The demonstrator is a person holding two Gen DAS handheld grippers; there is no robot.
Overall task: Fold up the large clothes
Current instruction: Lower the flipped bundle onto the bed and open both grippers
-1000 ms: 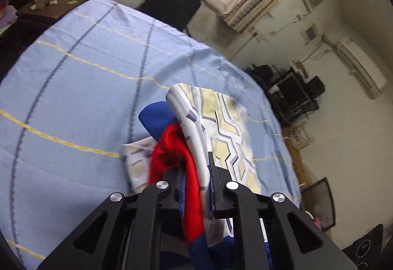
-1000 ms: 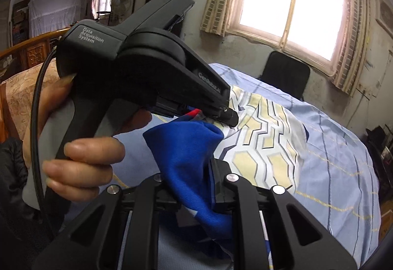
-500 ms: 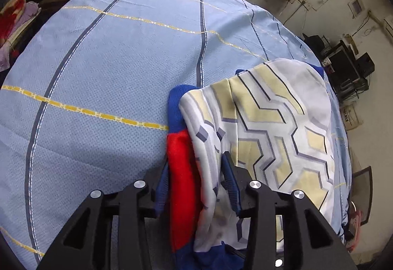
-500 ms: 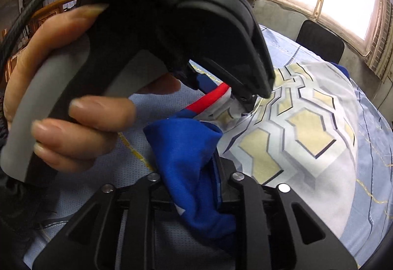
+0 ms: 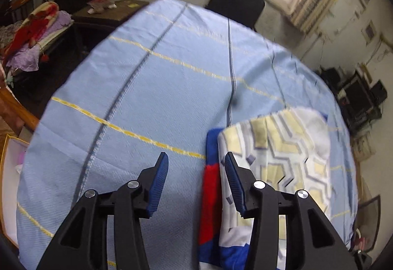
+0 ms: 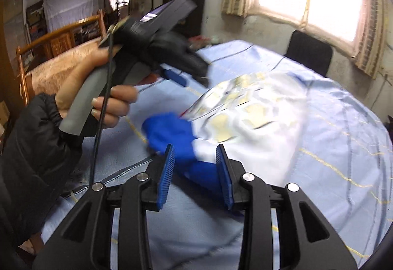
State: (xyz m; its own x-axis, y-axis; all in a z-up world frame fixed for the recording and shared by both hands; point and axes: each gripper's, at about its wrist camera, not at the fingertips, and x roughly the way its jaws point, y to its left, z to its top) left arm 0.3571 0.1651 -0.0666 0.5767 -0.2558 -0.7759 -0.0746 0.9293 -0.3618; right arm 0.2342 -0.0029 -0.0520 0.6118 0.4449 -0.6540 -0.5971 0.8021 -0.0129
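The garment [image 5: 275,164] lies folded into a compact bundle on the blue bedsheet [image 5: 152,98], patterned side up, with blue and red layers showing at its edge. My left gripper [image 5: 196,171] has its jaws apart and empty, the bundle just beside my right-hand finger. My right gripper [image 6: 195,164] is spread too, with the blue fold lying loose between the pads. I judge this fold laid down; perhaps only smoothing or one more fold is left.
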